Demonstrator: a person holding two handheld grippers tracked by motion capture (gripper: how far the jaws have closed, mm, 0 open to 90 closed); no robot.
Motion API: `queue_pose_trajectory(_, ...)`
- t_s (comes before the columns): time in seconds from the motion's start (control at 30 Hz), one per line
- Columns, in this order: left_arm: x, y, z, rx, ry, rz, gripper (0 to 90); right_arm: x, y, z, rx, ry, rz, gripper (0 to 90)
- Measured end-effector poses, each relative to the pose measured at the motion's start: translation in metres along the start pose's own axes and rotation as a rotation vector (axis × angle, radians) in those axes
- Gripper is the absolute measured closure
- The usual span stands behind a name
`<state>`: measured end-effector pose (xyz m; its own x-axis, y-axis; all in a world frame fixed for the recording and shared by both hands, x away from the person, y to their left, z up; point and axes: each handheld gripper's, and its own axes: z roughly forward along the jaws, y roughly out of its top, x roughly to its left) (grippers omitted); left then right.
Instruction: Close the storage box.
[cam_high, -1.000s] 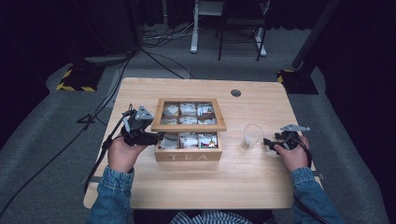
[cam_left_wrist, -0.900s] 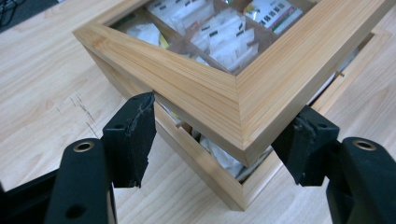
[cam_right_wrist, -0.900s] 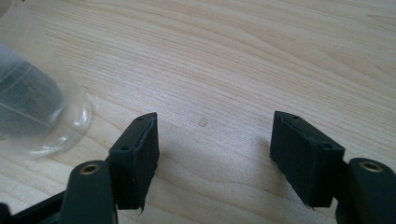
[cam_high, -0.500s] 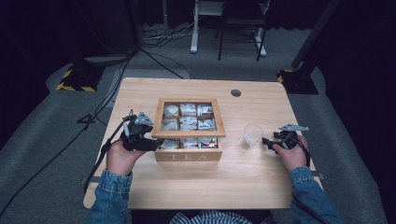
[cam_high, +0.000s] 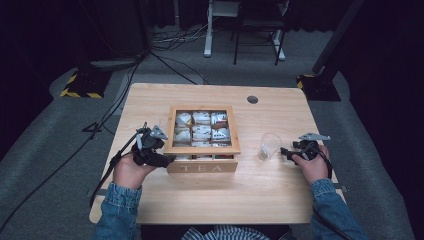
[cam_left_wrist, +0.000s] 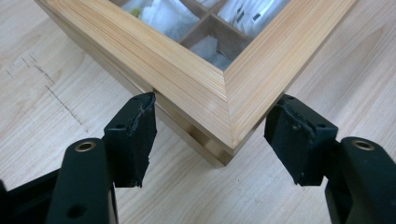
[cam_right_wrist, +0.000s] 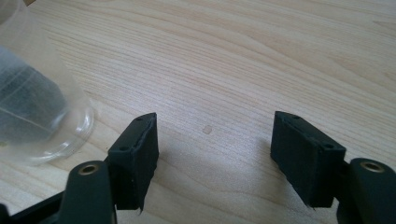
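Observation:
A wooden tea box (cam_high: 202, 166) marked TEA stands mid-table with several white tea bags (cam_high: 201, 131) in its compartments. Its windowed lid frame (cam_high: 202, 149) hangs slightly ajar over the front row. My left gripper (cam_high: 165, 159) is at the box's front left corner. In the left gripper view the gripper (cam_left_wrist: 217, 107) is open with the lid's corner (cam_left_wrist: 224, 100) between the jaws, and neither pad presses it. My right gripper (cam_high: 286, 151) is open and low over the table, just right of a clear plastic cup (cam_high: 270, 145). The cup (cam_right_wrist: 37, 107) is to the left of the open gripper (cam_right_wrist: 215, 126), which holds nothing.
The light wooden table (cam_high: 250, 200) has a round cable hole (cam_high: 252, 99) at the back right. Cables (cam_high: 115, 160) trail off its left edge. A desk frame (cam_high: 240, 30) and hazard-striped stands (cam_high: 80, 92) are on the floor beyond.
The lid frame has come down toward the box, now hiding most of the front row. My left gripper has moved down and slightly right with it. The right gripper has barely moved.

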<state>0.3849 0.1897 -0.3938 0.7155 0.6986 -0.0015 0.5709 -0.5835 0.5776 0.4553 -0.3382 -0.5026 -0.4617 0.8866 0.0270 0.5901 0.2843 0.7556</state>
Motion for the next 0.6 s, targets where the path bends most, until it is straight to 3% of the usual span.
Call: queue_pose_trajectory(0.6,0.002,-0.002,0.014,0.079,-0.043,0.001,35.6,0.000,0.000,0.000,-0.001,-0.002,-0.001,32.8)
